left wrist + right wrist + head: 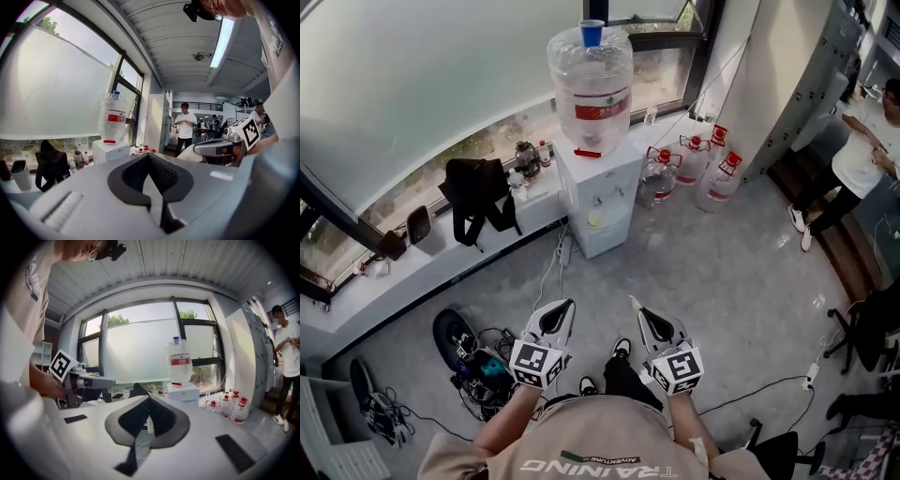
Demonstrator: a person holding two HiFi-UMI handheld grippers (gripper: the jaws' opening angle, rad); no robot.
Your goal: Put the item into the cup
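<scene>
The task seems not yet started. The left tool (556, 317) and the right tool (651, 322) are both clenched on nothing. I see no item. A blue cup (592, 33) stands on the water bottle (591, 89) at 12 o'clock, well apart. Cables (490, 377) lie at 8 o'clock and spare bottles (690, 167) at 1 o'clock.

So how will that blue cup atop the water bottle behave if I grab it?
Probably very light: the cup is small and looks like thin plastic. It seems to stand unsecured atop the bottle, so a sideways push would likely knock it off. A hard squeeze may crush it.
</scene>
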